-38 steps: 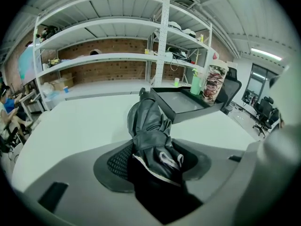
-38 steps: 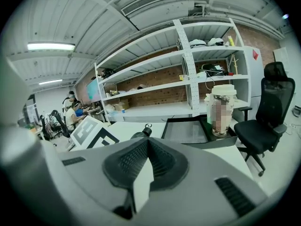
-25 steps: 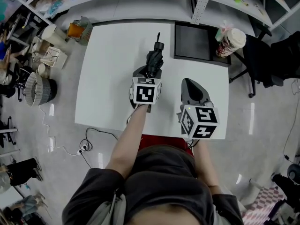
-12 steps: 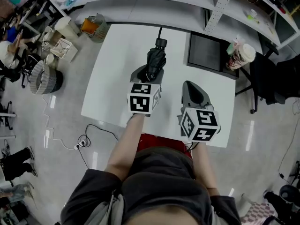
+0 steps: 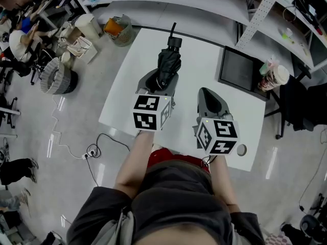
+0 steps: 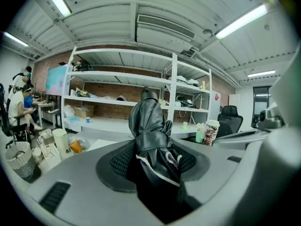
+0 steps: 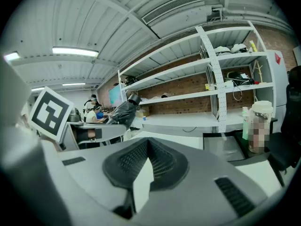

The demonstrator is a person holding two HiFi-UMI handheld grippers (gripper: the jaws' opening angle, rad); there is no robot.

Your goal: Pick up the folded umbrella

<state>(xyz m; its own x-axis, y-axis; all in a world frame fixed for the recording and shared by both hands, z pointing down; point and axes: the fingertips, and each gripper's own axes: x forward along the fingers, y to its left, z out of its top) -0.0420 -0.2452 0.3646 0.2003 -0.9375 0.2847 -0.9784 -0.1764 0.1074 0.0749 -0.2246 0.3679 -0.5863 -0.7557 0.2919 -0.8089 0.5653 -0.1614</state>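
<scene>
Above the white rectangular desk (image 5: 202, 60), the left gripper (image 5: 155, 87) clamps the black folded fabric umbrella (image 5: 168, 65), apparently lifted clear for pickup, while the right gripper (image 5: 209, 97), jaws together and empty, hovers near-right.

It looks like a lab or workshop: white metal shelves (image 6: 122, 79) against a brick wall (image 6: 117, 91), strip lights (image 6: 243, 20) on the ceiling, a white work table (image 5: 135, 78), people at desks (image 6: 19, 105).
</scene>
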